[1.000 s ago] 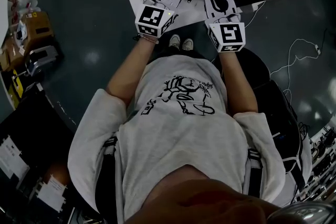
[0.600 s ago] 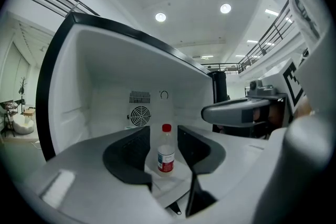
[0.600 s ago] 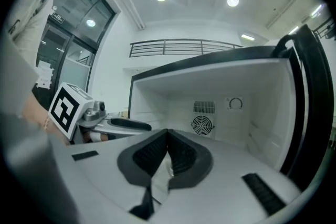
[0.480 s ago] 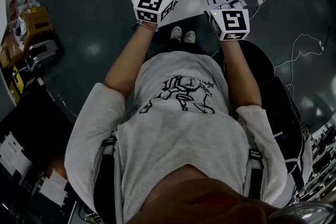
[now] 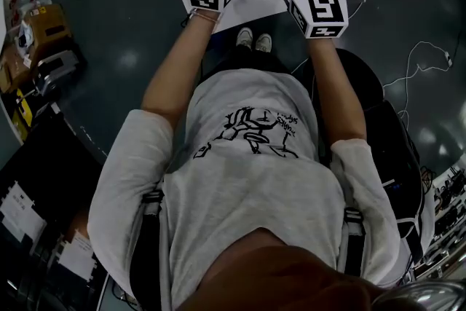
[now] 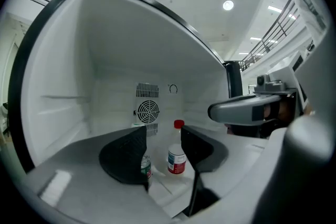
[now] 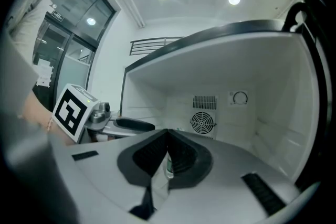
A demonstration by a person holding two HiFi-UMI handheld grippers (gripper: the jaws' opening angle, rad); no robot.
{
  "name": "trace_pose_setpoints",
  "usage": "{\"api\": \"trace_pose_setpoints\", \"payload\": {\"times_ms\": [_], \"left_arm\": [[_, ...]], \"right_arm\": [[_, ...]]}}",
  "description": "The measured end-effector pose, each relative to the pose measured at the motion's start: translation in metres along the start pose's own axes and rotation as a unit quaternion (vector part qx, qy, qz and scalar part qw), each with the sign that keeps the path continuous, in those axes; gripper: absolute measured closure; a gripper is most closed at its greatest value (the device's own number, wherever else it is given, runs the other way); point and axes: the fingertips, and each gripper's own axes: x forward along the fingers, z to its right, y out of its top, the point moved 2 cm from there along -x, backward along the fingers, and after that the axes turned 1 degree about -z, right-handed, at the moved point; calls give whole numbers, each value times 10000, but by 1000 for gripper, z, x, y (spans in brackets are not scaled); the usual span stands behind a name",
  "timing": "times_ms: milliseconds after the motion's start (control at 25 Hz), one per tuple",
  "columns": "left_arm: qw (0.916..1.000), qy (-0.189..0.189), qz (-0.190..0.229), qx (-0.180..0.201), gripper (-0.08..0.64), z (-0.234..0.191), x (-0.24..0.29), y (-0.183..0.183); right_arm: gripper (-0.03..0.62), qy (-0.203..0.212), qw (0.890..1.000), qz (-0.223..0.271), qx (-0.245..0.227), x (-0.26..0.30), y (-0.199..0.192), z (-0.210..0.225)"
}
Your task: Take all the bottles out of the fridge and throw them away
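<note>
Left gripper [image 6: 164, 138]: jaws have just been opening, now wide and empty, so I can frame the red-capped bottle [image 6: 177, 157] ahead.
Right gripper [image 7: 167, 139]: jaws together, empty, idle.
Bottle's place: upright inside the fridge [image 6: 63, 113].

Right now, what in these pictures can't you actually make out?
- Green-labelled bottle: left gripper view, mostly hidden behind the left gripper's pad.
- Sliver of bottle: right gripper view, the shut right gripper covers the rest; which bottle is unclear.
- Red-capped bottle: label print too small to read.
- Head view: both grippers' tips and the bottles lie beyond the top edge.
</note>
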Motion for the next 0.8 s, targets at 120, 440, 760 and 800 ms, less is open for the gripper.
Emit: {"api": "trace_pose_setpoints", "payload": {"times_ms": [120,440,760,800], "left_arm": [[10000,19,25,-57,364,-7,4,0],[9999,115,12,-55,336,-21,13,-8],[9998,175,7,-87,301,-34,35,-14],[9998,184,-19,-75,298,-35,39,-15]], "right_arm": [[584,-28,10000,-23,6,4,-1,1],[584,-77,9999,-90,28,13,-6,4],[584,-122,9998,-115,77,18,-9,8],[584,-133,9998,-119,79,20,-9,10]]}}
